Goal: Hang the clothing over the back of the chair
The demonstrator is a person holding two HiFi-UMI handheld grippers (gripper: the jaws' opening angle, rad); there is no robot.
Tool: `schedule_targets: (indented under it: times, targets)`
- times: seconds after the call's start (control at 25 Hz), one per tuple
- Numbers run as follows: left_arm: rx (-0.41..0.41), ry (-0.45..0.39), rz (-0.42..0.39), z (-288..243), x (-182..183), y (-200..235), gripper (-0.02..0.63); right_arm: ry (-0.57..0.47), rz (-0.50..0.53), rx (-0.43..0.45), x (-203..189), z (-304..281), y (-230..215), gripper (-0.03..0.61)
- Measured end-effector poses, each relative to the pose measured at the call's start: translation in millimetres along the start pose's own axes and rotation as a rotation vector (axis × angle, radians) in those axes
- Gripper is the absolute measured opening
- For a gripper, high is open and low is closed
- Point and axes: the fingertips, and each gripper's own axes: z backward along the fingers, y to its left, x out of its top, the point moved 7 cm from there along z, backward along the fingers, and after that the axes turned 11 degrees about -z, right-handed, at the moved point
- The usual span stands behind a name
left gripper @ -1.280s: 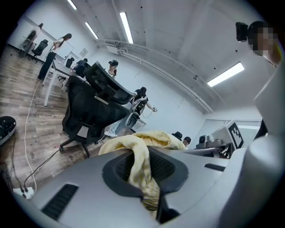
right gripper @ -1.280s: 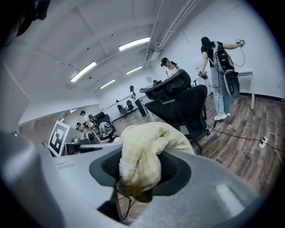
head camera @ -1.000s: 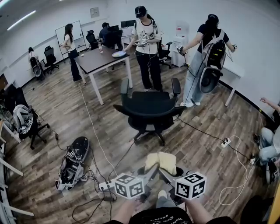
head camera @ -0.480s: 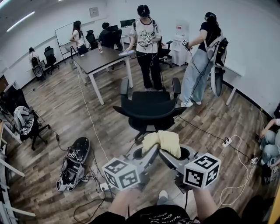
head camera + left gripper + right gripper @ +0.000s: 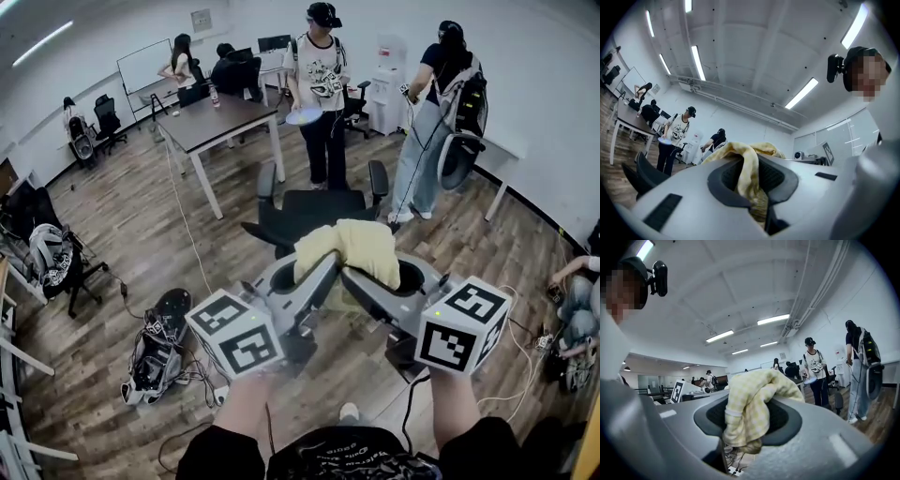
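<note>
A pale yellow checked garment (image 5: 349, 247) hangs bunched between my two grippers, lifted in front of the black office chair (image 5: 319, 214), whose back faces me. My left gripper (image 5: 323, 272) is shut on one part of the cloth (image 5: 749, 174), which is pinched between its dark pads. My right gripper (image 5: 358, 275) is shut on a thicker wad of the same cloth (image 5: 749, 416). Both grippers point roughly level and lean toward each other at the tips. The garment covers part of the chair's seat from the head view.
A brown table (image 5: 217, 122) stands behind the chair. Two people (image 5: 323, 80) with gear stand beyond it, another person (image 5: 442, 112) at the right. A black bag (image 5: 159, 352) and cables lie on the wooden floor at left. More chairs line the left wall.
Both grippers have risen together with the yellow garment, from low near my feet up to the level of the chair's back. The people in the background have shifted a little.
</note>
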Motion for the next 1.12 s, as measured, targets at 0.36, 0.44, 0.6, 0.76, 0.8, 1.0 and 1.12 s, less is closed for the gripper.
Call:
schedule_targets:
  times: [0.36, 0.44, 0.6, 0.76, 0.8, 1.0, 1.12]
  targets:
    - [0.002, -0.053, -0.074, -27.8, 54.6, 19.1, 0.038, -0.029, 0.074, 0.06, 61.3, -17.6, -3.4, 0.166]
    - [0.006, -0.068, -0.081, -33.0, 64.3, 26.7, 0.038, -0.031, 0.102, 0.07, 73.6, -24.8, -5.2, 0.166]
    - [0.029, -0.096, -0.103, -45.0, 83.4, 41.7, 0.038, -0.027, 0.118, 0.112, 99.2, -40.2, -13.9, 0.166]
    - [0.054, -0.104, -0.105, -57.5, 96.9, 62.7, 0.038, -0.018, 0.112, 0.133, 120.3, -60.3, -25.8, 0.166]
    - [0.058, -0.104, -0.103, -61.7, 99.0, 68.7, 0.038, -0.018, 0.107, 0.134, 124.5, -65.4, -30.3, 0.166]
    - [0.049, -0.146, -0.09, -79.1, 119.1, 90.0, 0.038, -0.038, 0.102, 0.187, 154.0, -82.7, -44.5, 0.166]
    - [0.06, -0.152, -0.133, -89.4, 136.8, 99.7, 0.038, -0.05, 0.129, 0.196, 173.9, -92.0, -47.8, 0.166]
